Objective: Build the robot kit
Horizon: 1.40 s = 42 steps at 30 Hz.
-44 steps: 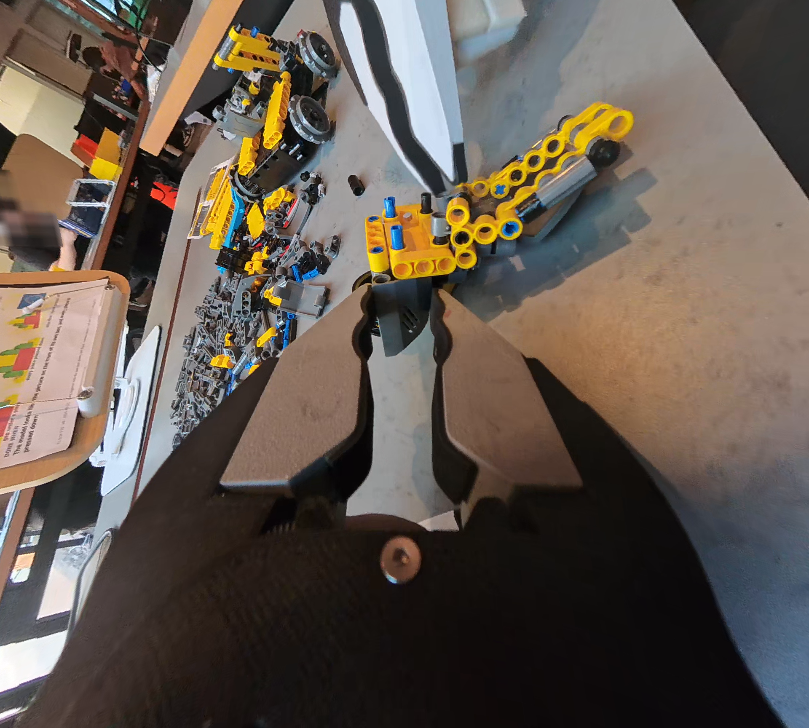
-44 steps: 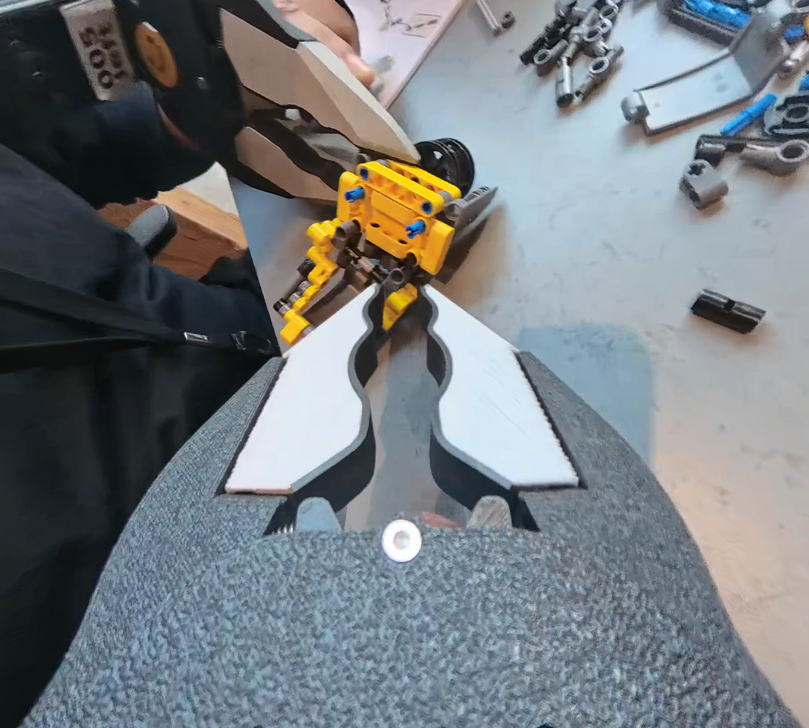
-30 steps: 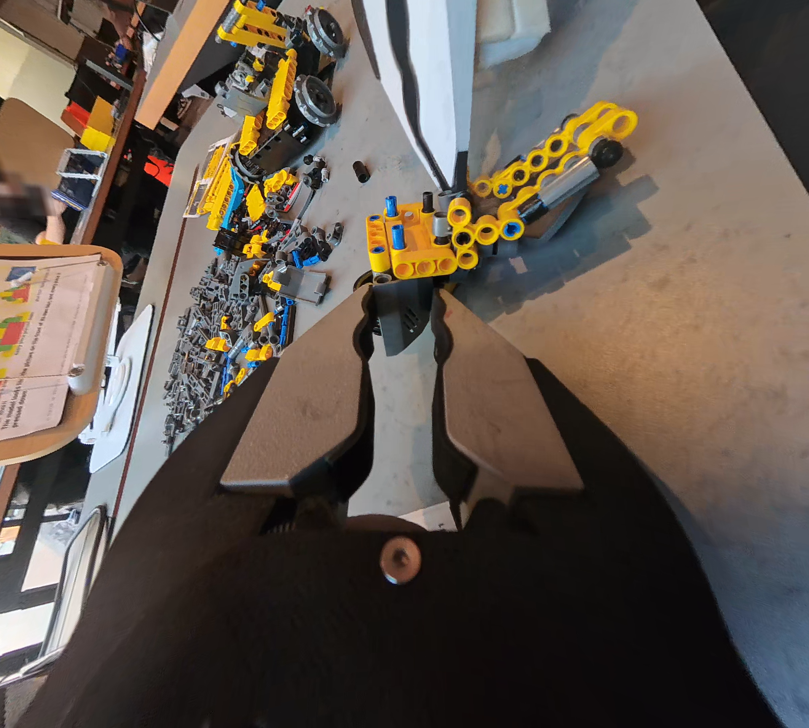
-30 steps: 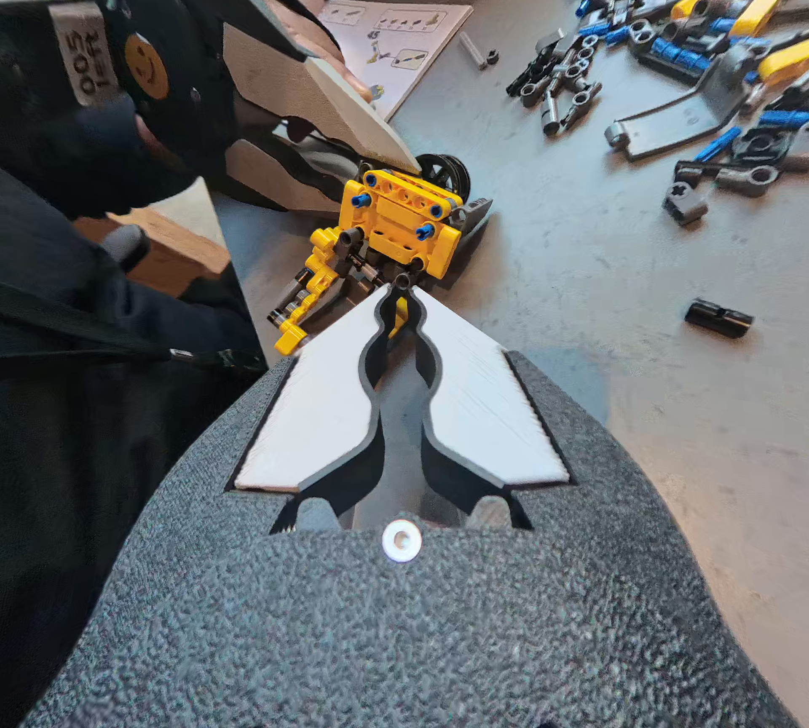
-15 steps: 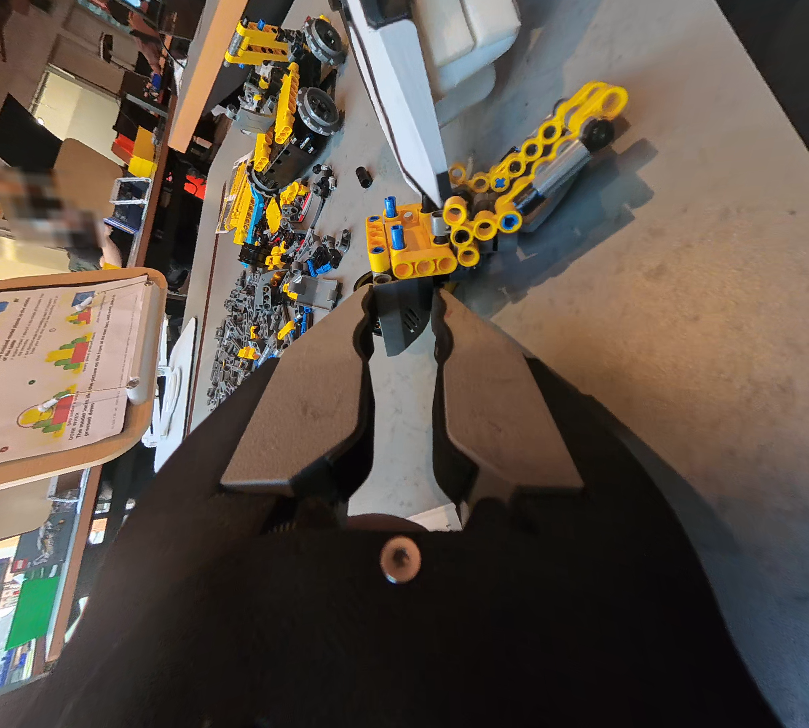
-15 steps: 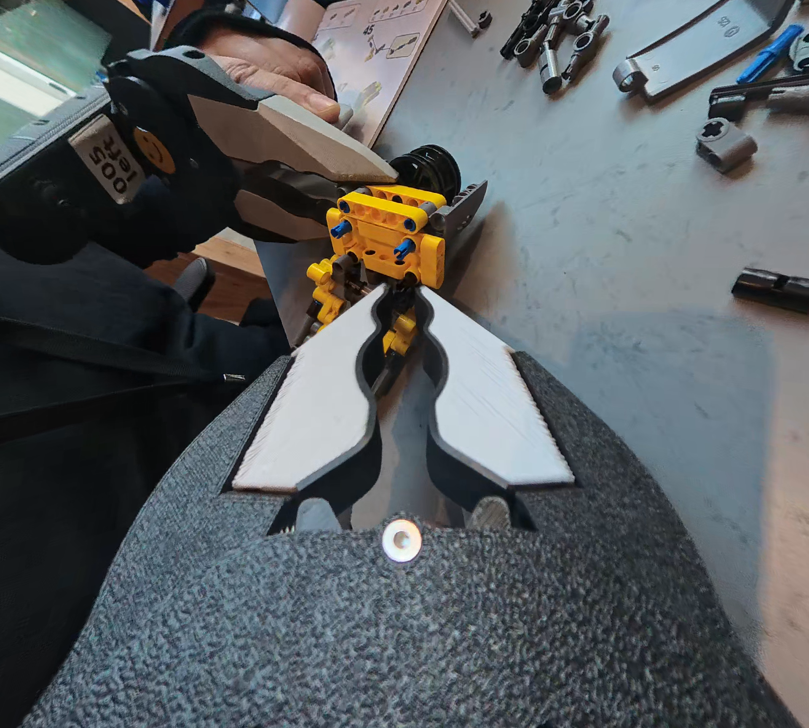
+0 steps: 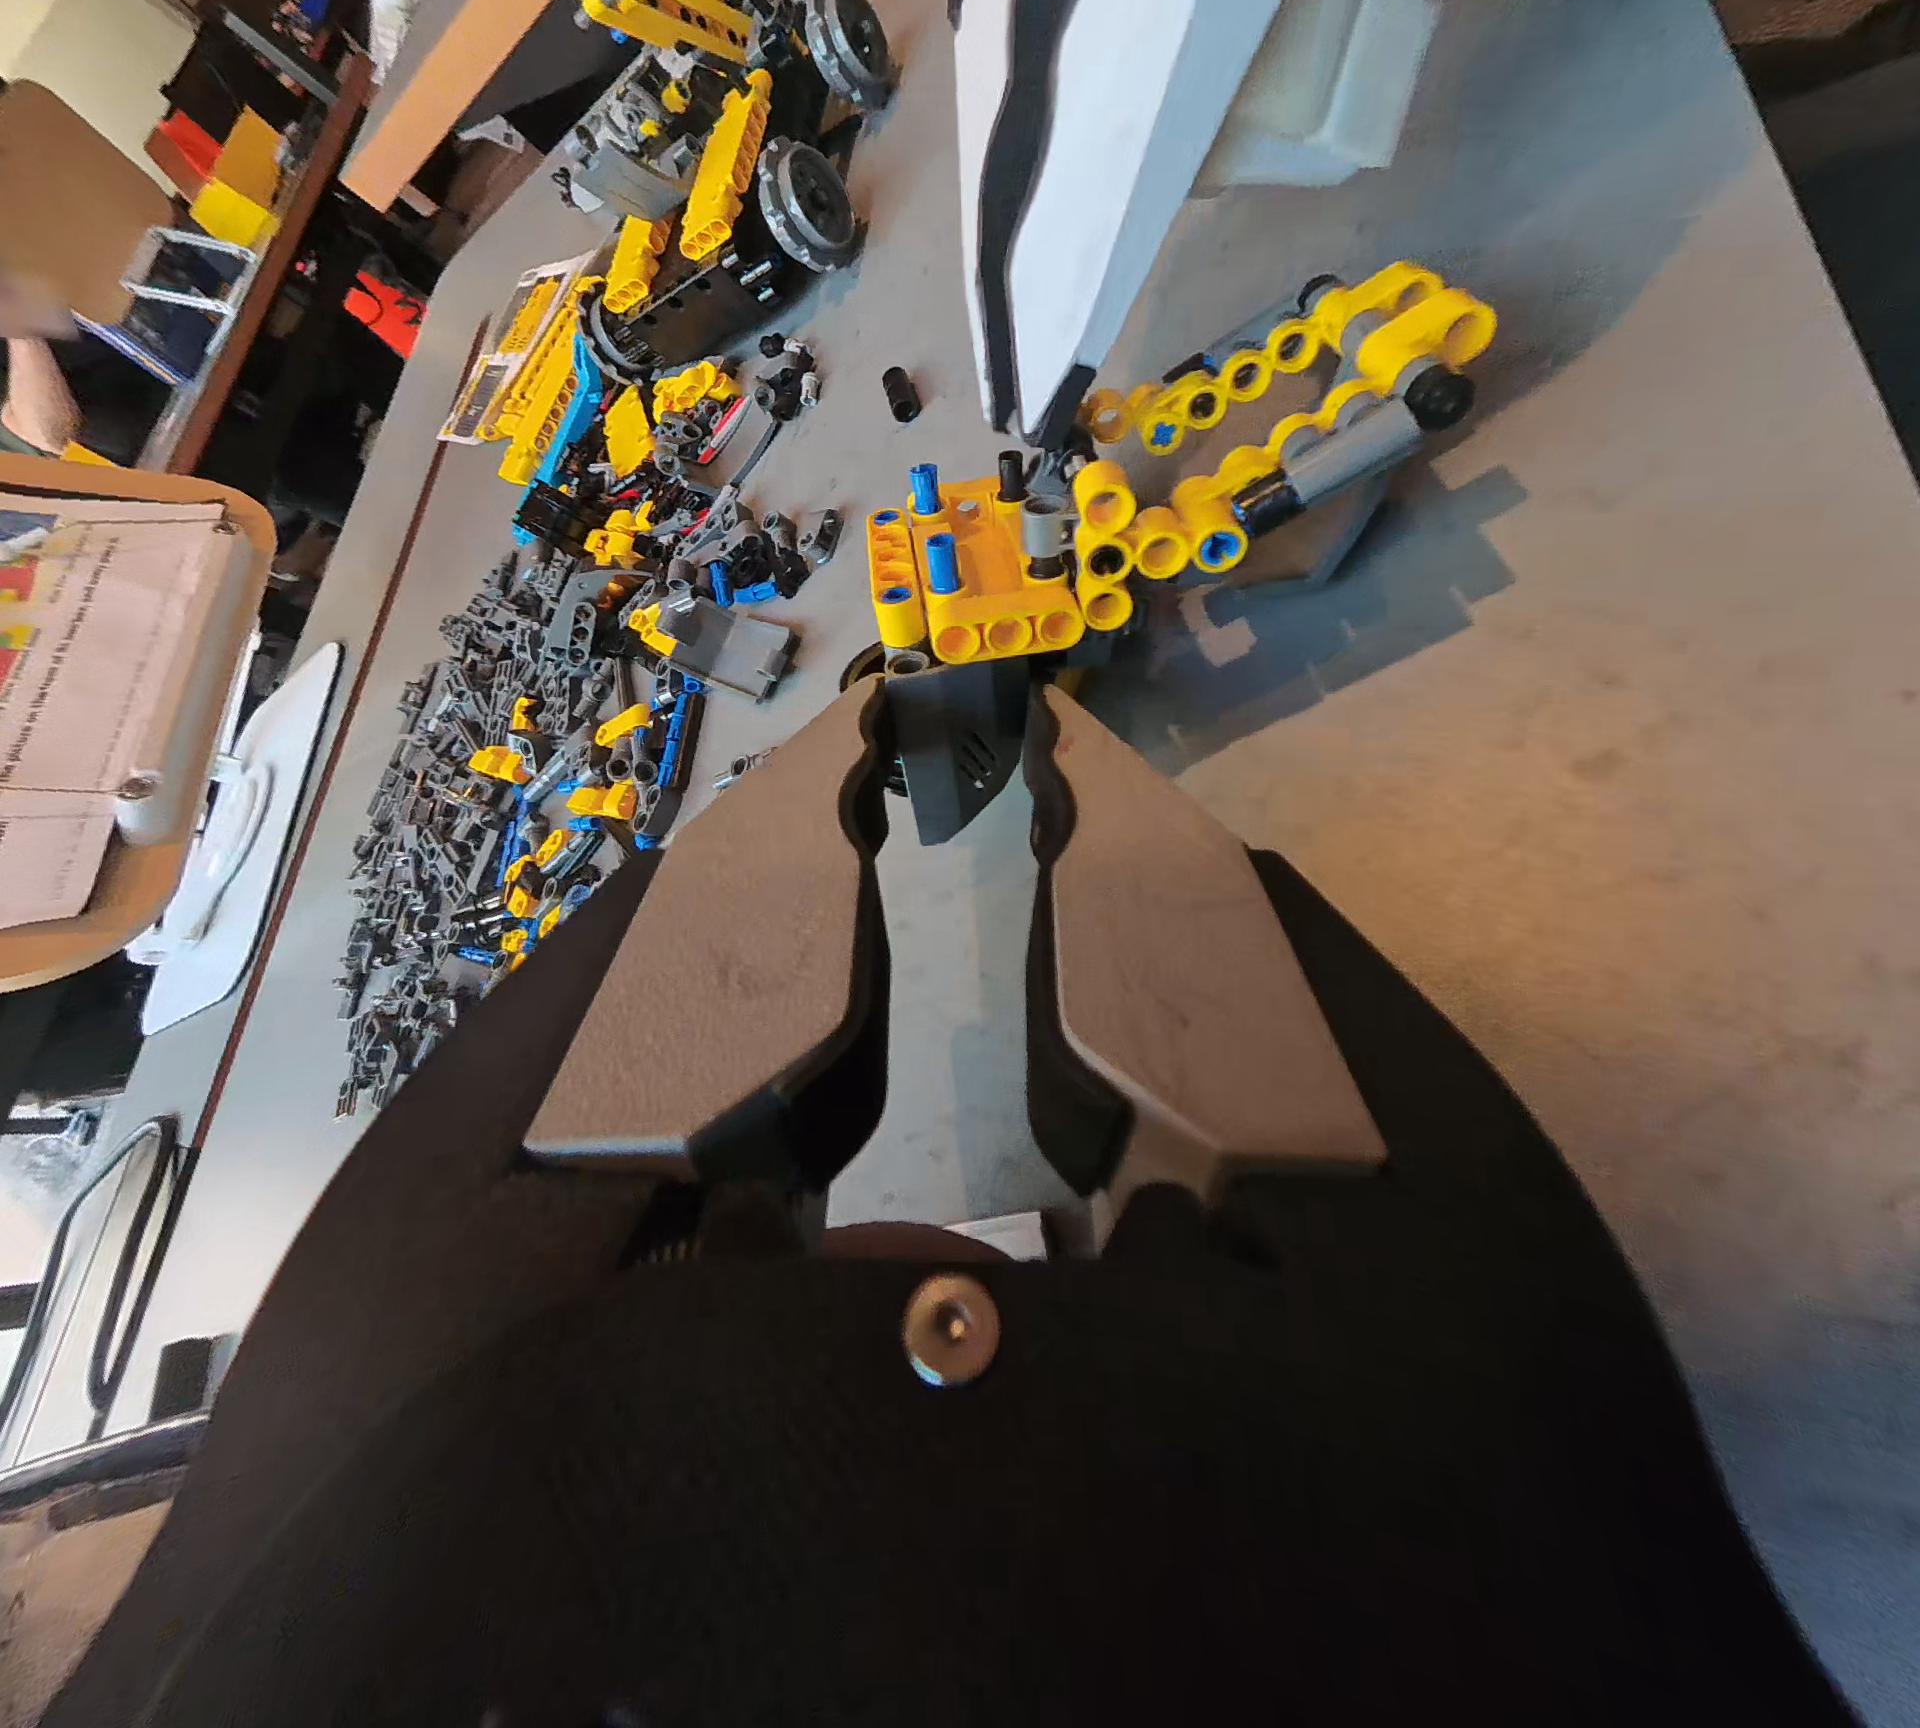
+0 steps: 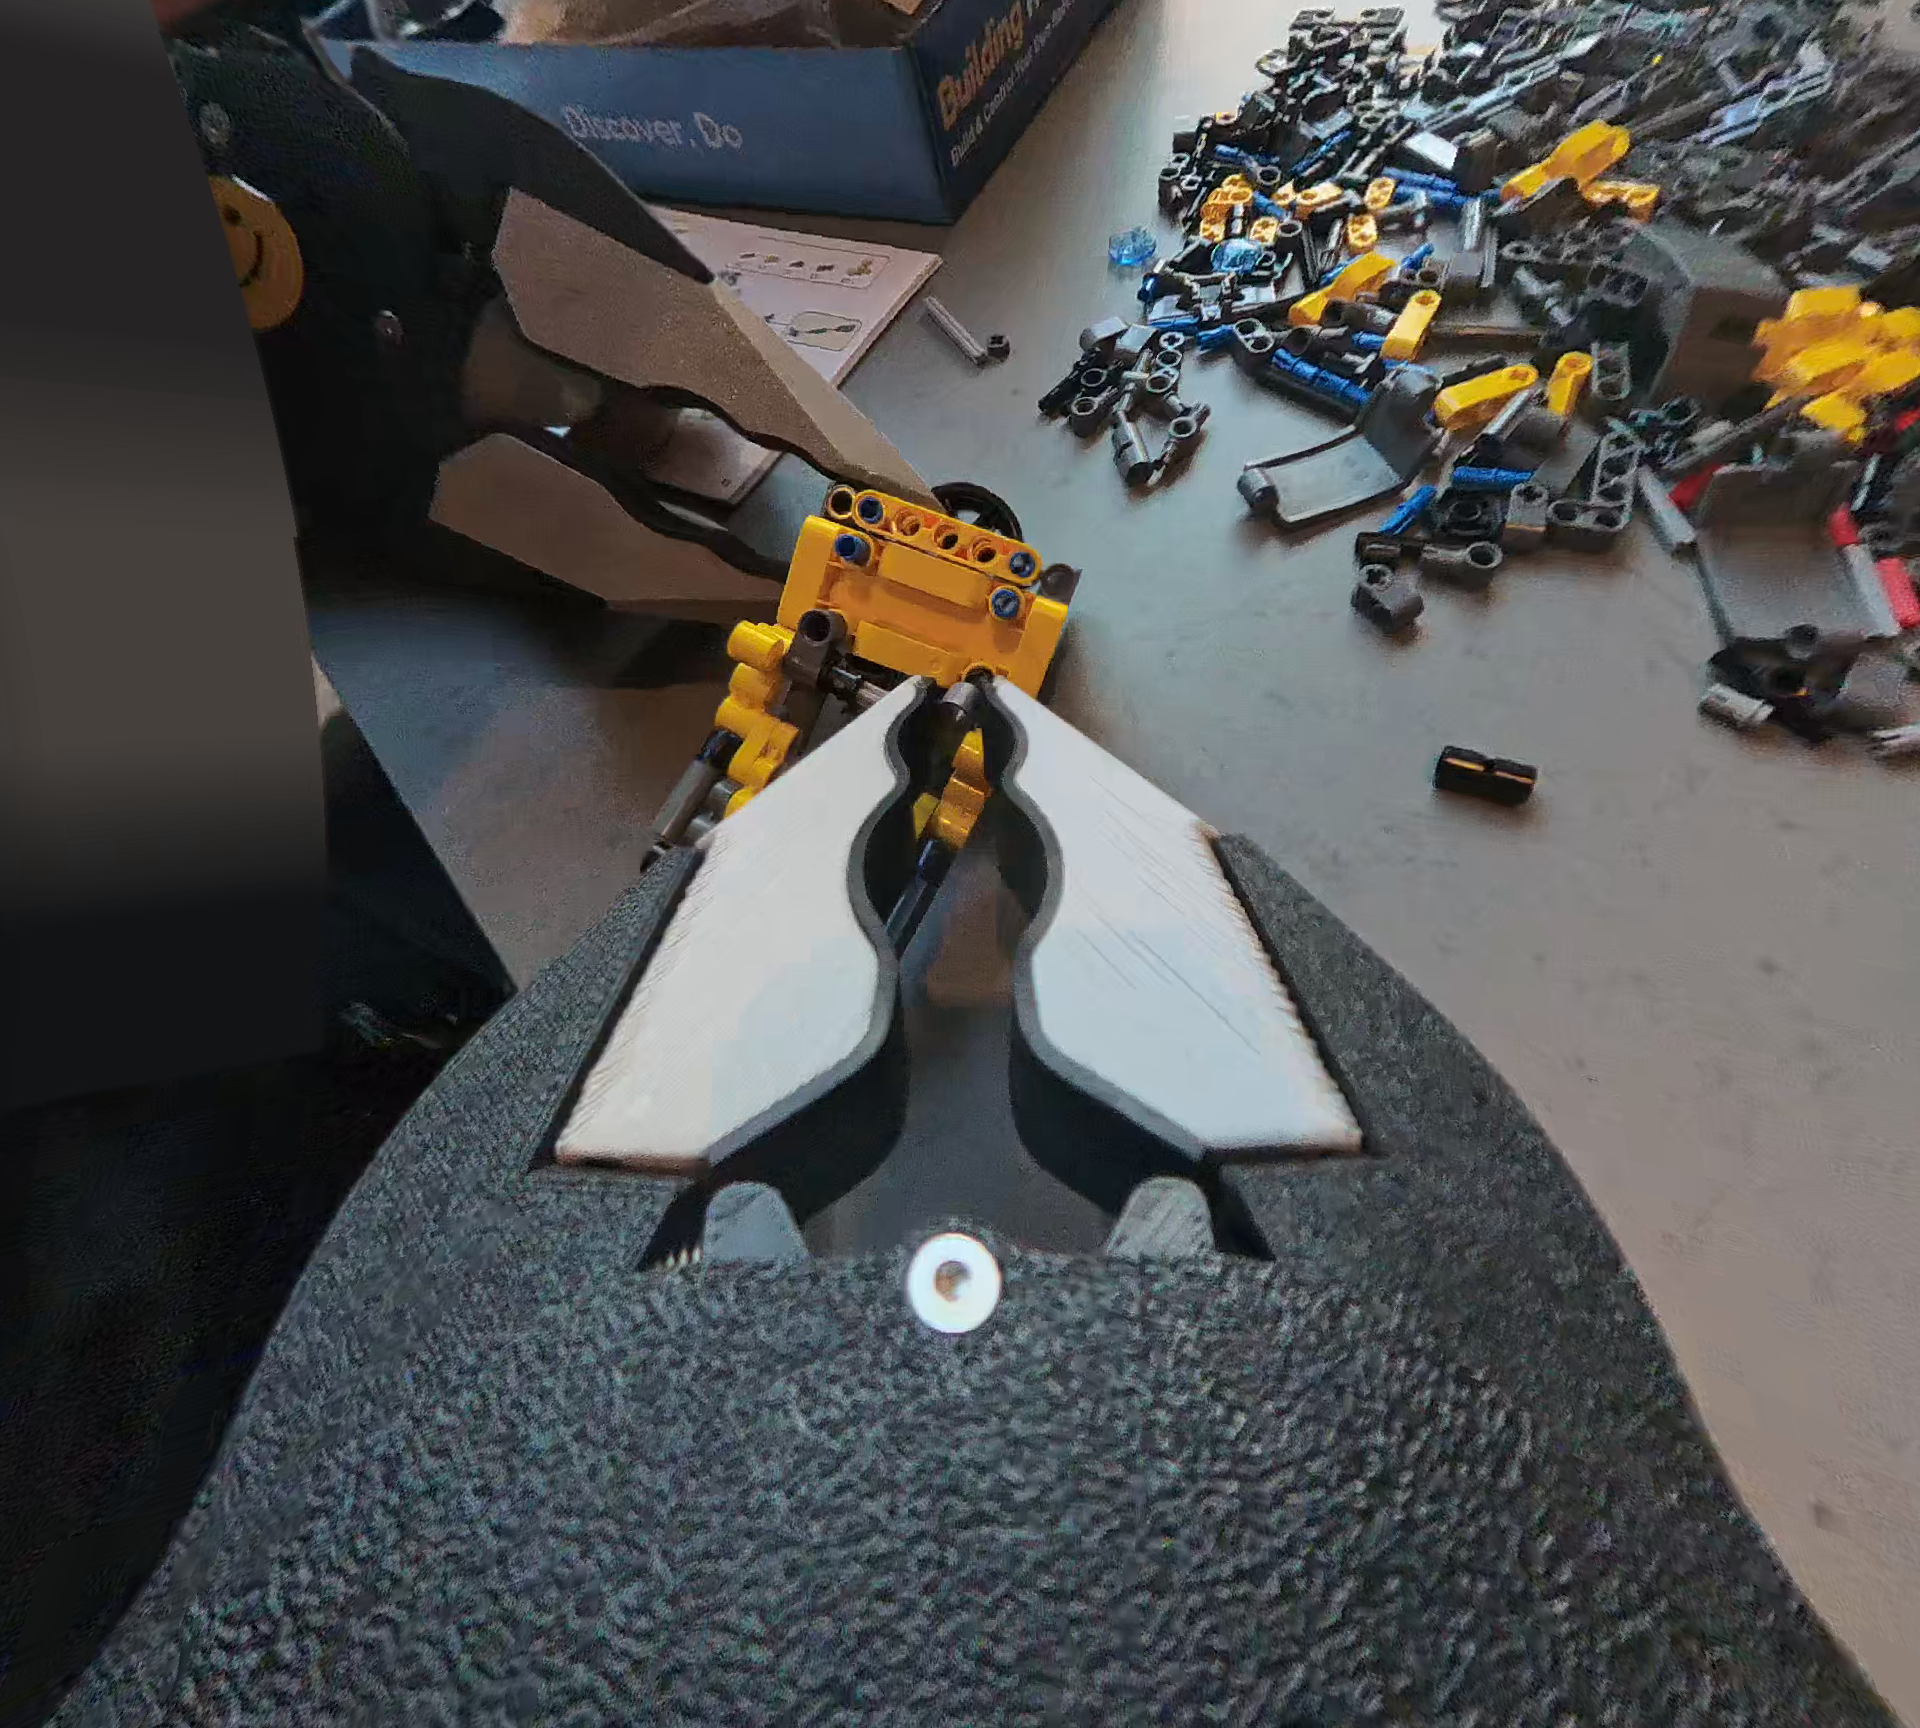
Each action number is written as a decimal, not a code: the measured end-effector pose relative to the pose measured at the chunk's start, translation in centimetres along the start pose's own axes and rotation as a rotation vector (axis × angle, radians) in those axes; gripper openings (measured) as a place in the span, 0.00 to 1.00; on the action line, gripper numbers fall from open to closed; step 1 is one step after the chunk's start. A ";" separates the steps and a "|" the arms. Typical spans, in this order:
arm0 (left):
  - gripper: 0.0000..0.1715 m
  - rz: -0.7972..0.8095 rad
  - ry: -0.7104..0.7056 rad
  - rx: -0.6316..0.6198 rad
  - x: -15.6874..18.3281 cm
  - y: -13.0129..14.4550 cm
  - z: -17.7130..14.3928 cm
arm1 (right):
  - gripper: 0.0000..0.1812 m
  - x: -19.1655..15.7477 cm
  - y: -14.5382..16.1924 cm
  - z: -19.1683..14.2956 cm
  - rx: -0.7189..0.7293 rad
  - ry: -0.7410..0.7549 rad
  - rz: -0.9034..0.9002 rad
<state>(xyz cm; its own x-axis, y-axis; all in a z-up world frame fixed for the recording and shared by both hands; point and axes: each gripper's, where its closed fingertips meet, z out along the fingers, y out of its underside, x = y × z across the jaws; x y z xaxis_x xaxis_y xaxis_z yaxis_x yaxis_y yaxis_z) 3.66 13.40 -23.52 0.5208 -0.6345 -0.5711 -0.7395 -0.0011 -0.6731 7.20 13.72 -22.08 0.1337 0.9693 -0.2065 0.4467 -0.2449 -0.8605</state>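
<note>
Grey surface [image 8: 1558,1003] cluttered with loose parts [image 8: 1507,244]; left tool [image 7: 954,710] clenched on yellow assembly's [image 7: 987,572] dark panel [image 7: 956,743] to steady it, right tool [image 8: 958,693] pinching its black pin [image 8: 961,697].

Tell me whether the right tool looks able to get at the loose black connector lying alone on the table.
Probably yes. The black connector lies alone on bare table, but the right tool is shut on a pin of the yellow assembly.
</note>
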 end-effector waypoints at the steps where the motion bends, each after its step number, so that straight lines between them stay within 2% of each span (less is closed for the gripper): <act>1: 0.12 0.005 -0.002 0.001 0.0 0.0 0.0 | 0.03 0.0 0.0 0.1 -0.002 0.020 -0.042; 7: 0.13 0.052 0.004 0.001 0.1 0.4 0.0 | 0.01 0.5 -0.3 0.4 -0.030 0.052 -0.239; 10: 0.13 0.047 0.008 0.001 0.1 0.4 0.0 | 0.07 -0.3 0.2 -0.2 -0.063 -0.013 -0.333; 12: 0.12 0.048 0.011 0.003 0.1 0.4 0.0 | 0.15 0.2 0.7 -0.5 -0.113 0.024 -0.417; 20: 0.12 -0.002 0.055 0.007 0.0 0.4 -0.1 | 0.10 0.3 0.9 0.1 -0.206 0.200 -0.881; 25: 0.12 -0.039 0.077 0.015 0.0 0.4 -0.2 | 0.10 0.3 0.7 0.4 -0.213 0.199 -0.960; 30: 0.13 0.018 0.080 0.024 0.4 0.4 -0.3 | 0.08 -0.3 1.1 0.5 -0.246 0.106 -0.996; 36: 0.13 0.057 0.070 0.025 0.4 0.4 -0.4 | 0.08 -0.3 1.5 0.7 -0.277 -0.012 -0.888; 39: 0.13 -0.006 0.075 0.017 0.0 0.6 -0.3 | 0.13 0.3 0.7 0.8 -0.230 0.063 -0.901; 42: 0.13 -0.085 0.092 0.011 -0.4 0.6 -0.4 | 0.08 0.2 0.2 0.7 -0.193 0.162 -1.061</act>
<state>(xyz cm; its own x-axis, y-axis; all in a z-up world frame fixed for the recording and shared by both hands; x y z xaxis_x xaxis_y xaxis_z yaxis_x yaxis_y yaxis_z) 2.86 13.36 -23.56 0.5395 -0.7009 -0.4665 -0.6894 -0.0497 -0.7226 6.70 13.90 -22.68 -0.2935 0.6783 0.6736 0.5329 0.7011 -0.4738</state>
